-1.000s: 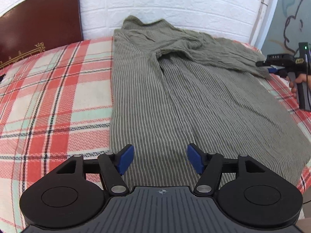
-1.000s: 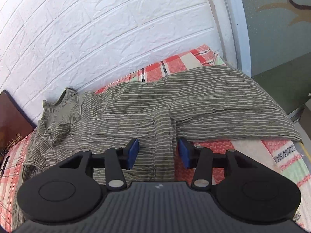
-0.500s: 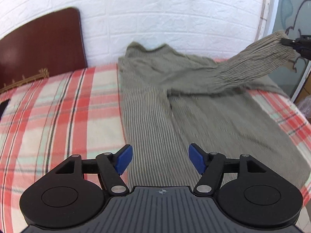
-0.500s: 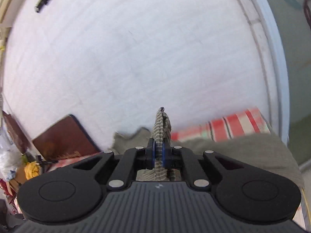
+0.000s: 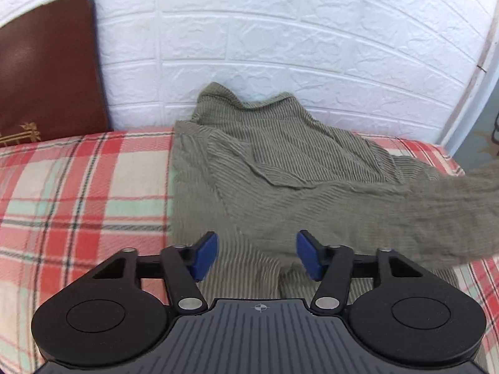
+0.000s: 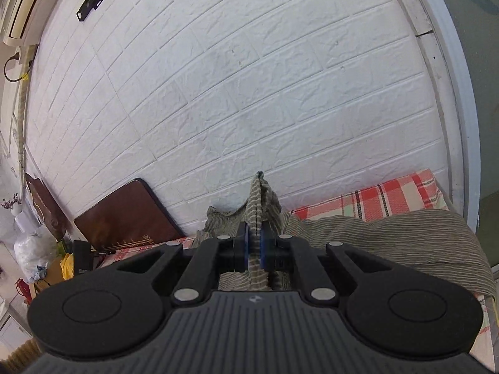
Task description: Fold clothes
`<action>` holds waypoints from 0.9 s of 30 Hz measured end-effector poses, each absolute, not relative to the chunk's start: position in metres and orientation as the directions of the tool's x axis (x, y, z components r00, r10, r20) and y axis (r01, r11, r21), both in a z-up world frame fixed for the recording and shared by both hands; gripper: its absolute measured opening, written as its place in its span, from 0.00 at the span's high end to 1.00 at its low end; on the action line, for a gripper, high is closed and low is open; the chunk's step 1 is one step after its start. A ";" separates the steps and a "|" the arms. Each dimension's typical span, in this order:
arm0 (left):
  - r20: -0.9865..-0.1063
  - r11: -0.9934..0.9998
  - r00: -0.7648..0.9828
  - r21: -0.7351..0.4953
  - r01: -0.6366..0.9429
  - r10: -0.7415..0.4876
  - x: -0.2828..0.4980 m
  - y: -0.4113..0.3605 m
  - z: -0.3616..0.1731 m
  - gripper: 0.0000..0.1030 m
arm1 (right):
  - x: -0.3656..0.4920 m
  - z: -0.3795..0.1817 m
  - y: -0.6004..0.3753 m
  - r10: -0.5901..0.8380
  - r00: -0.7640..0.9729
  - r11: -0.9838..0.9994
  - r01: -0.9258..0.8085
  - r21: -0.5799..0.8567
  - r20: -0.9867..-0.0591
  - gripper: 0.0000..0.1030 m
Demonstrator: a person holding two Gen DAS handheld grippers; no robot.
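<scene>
Lying across the plaid bed (image 5: 78,187), collar near the wall (image 5: 280,46): soft, light striped shirt (image 5: 280,162), best gripped at cuff or hem. Right gripper (image 6: 255,251) pinched tight on a lifted sleeve (image 5: 436,215); left gripper (image 5: 255,255) wide apart, holding nothing, above the hem. Sleeve blurred; shirt's lower edge hidden.

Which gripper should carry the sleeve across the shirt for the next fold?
Right. The right gripper is already shut on the sleeve, lifted across the shirt. The left gripper hangs open and empty over the shirt's near part.
</scene>
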State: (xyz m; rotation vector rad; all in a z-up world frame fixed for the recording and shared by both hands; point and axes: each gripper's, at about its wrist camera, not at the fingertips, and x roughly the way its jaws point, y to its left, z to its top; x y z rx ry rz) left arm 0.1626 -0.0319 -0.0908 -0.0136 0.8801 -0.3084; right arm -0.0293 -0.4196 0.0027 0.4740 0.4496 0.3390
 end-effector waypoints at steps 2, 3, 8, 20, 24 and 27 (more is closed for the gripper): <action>-0.764 0.951 0.574 -0.172 0.258 -0.294 0.177 -0.039 -0.097 0.35 | -0.030 0.001 -0.422 0.416 0.847 0.838 -0.214 0.503 -0.332 0.92; -0.769 0.949 0.563 -0.188 0.252 -0.302 0.184 -0.042 -0.100 0.35 | -0.029 0.000 -0.423 0.418 0.846 0.837 -0.217 0.502 -0.331 0.92; -0.791 0.939 0.510 -0.250 0.236 -0.339 0.211 -0.049 -0.120 0.32 | -0.024 -0.004 -0.426 0.427 0.840 0.833 -0.221 0.508 -0.335 0.92; -0.824 0.954 0.502 -0.150 0.258 -0.265 0.212 -0.046 -0.115 0.28 | -0.027 0.013 -0.405 0.497 0.812 0.802 -0.295 0.520 -0.305 0.92; -0.786 0.960 0.579 -0.065 0.272 -0.217 0.180 -0.010 -0.072 0.25 | -0.032 0.030 -0.372 0.582 0.768 0.761 -0.400 0.511 -0.265 0.92; -0.776 0.962 0.603 -0.020 0.271 -0.186 0.149 0.020 -0.056 0.24 | -0.040 0.041 -0.331 0.677 0.696 0.702 -0.513 0.494 -0.240 0.91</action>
